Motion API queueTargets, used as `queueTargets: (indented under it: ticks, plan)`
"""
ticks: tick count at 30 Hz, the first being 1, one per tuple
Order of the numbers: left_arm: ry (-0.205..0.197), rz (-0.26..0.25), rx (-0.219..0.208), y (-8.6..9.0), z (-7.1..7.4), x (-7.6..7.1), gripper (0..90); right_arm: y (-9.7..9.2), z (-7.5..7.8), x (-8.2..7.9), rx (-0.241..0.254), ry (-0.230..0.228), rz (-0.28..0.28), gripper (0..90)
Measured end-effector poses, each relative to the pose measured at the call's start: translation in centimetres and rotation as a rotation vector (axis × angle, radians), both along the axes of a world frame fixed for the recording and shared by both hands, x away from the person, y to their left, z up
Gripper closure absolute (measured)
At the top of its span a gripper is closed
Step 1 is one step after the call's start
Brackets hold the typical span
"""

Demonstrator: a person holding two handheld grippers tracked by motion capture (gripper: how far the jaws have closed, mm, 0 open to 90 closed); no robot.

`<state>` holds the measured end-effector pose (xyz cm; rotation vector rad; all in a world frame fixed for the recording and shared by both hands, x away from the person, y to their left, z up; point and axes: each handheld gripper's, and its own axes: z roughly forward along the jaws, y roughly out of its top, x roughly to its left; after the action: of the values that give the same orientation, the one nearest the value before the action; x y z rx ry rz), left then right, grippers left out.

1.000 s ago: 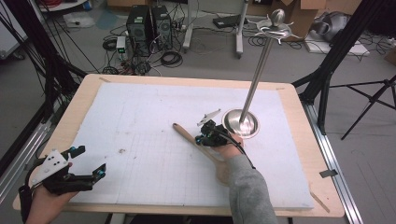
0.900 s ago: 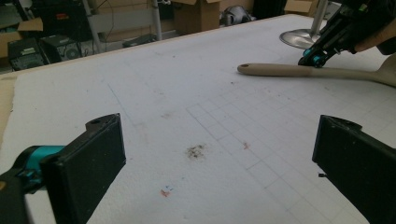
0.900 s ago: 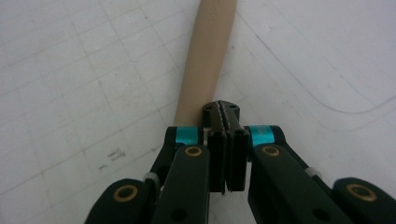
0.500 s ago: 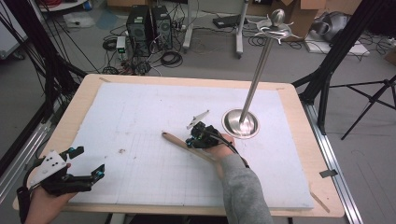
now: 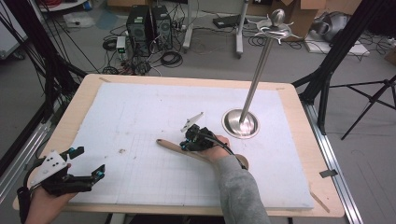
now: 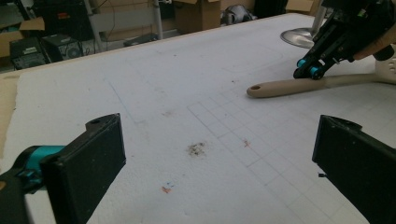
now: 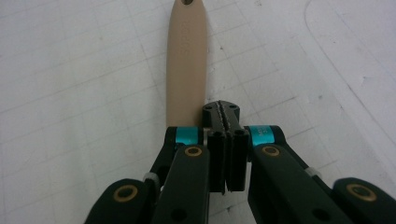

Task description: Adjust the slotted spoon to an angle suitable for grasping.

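Where spatula [image 5: 177,148] lies, stand [image 5: 241,123] near

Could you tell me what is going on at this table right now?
A person works with two handheld grippers at a foam-covered table. The right gripper, jaws shut, rests over a beige spatula handle lying flat on the mat; whether it grips it is unclear. The left gripper waits open. A metal stand is nearby.

Right gripper [image 7: 226,112] jaws pressed together, beige handle [image 7: 187,60] beneath, gridded white mat [image 7: 74,93]

beige spoon handle [image 7: 187,60], white gridded mat [image 5: 140,116], black-and-teal tool [image 7: 226,122]
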<state>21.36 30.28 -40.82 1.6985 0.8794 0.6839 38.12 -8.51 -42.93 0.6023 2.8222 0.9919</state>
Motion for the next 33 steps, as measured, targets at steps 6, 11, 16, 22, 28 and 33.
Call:
queueTargets:
  ticks: [6, 11, 16, 22, 28, 33]
  plan:
    - [0.005, -0.001, 0.000, 0.1, -0.1, 0.1, 2.8, -0.3, 0.3, 0.1, 0.044, 0.013, -0.014, 89.7]
    - [0.008, -0.001, -0.009, 0.2, -0.1, 0.3, 2.8, -1.3, 1.3, 0.0, 0.086, 0.010, -0.028, 82.6]
    - [0.008, 0.002, -0.012, 0.2, -0.3, 0.6, 2.8, -2.8, 2.4, -0.1, 0.159, 0.012, -0.059, 67.6]
    - [0.009, 0.010, -0.013, 0.4, -0.3, 0.3, 2.8, -3.4, 3.2, -0.6, 0.175, 0.047, -0.049, 39.1]
    - [0.011, 0.011, -0.008, 0.5, -0.4, 0.1, 2.8, -3.9, 3.7, -1.1, 0.176, 0.031, -0.041, 14.9]
    - [0.027, 0.014, -0.016, 0.5, -0.6, -0.1, 2.8, -5.0, 4.4, -1.2, 0.184, -0.015, -0.028, 15.0]
